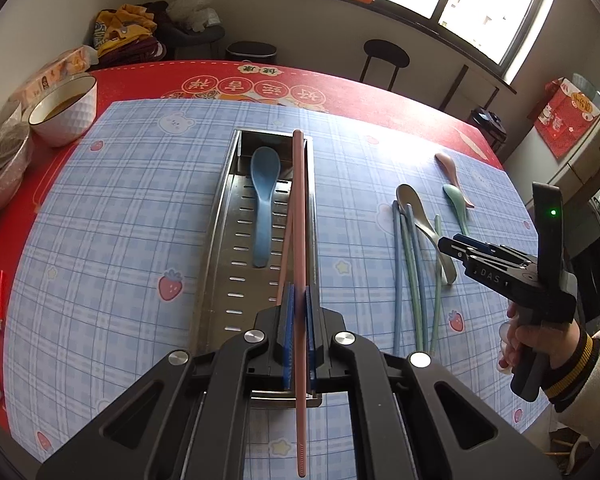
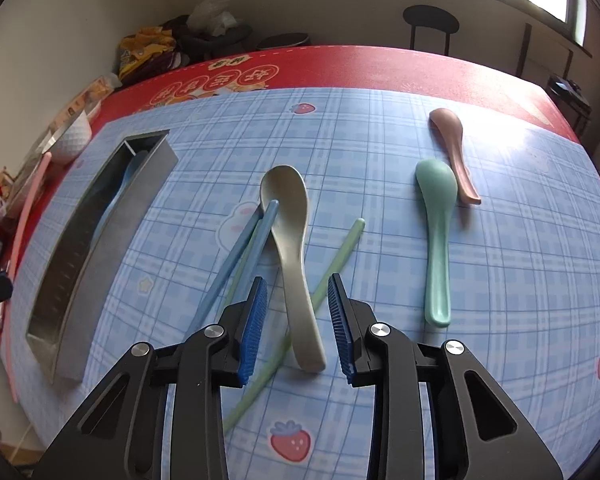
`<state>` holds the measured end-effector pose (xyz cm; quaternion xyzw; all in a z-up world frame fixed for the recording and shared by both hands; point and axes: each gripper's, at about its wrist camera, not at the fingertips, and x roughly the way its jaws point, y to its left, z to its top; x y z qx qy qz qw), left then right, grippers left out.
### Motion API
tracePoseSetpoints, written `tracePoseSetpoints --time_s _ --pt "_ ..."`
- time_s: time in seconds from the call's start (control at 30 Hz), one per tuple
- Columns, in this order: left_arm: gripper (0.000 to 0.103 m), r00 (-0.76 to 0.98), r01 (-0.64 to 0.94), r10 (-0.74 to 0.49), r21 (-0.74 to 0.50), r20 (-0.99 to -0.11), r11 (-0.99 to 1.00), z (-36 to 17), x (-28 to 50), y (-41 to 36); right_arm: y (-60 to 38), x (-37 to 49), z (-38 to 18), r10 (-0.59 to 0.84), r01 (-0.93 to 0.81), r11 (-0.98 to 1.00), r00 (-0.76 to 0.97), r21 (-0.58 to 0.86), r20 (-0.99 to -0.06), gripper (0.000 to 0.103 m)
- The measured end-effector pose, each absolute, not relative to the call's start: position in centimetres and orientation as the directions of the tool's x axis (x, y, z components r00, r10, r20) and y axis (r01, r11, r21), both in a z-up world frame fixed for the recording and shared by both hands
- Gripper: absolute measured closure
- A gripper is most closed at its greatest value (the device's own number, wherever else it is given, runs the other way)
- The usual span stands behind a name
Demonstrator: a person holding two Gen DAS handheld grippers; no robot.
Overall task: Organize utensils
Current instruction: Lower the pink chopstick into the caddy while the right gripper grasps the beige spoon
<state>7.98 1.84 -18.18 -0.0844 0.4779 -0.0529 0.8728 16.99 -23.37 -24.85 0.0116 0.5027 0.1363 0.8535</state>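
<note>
Metal tray (image 1: 220, 240) mid-table on checked mat (image 1: 120, 220), spoon (image 1: 264, 200) lying inside. Chopstick (image 1: 299, 208) over tray's right edge, pinched in left gripper (image 1: 299, 312). Right of tray: chopstick bundle (image 2: 236, 256) under big spoon (image 2: 292, 248), 2 more spoons (image 2: 436, 232) further right (touching). Bowl (image 1: 66, 110) far left, behind mat corner.

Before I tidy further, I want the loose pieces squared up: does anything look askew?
Yes. On the blue plaid mat, one pale green chopstick lies diagonally, crossing under the beige spoon rather than lining up with the blue chopsticks. The spoon's handle sits between the right tool's open fingers.
</note>
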Motion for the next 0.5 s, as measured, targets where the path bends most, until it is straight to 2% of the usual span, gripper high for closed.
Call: tracePoseSetpoints --time_s 0.13,0.3,0.5 --pt "0.098 0.540 -0.007 -0.170 -0.206 -0.825 0.979 -18.3 7.7 3.0 -22.7 18.5 -25.8 0.242 -0.190 0.966 0.428 0.175 -0.871 0.075" --pt "0.098 0.542 -0.032 -0.165 -0.217 -0.824 0.976 -18.4 7.7 4.5 -22.2 19.7 -26.7 0.223 -0.162 0.972 0.399 0.171 -0.890 0.084" --pt "0.098 0.541 -0.043 -0.171 -0.231 -0.823 0.972 -18.6 8.0 5.6 -21.4 19.7 -26.9 0.228 -0.160 0.971 0.380 0.179 -0.896 0.091"
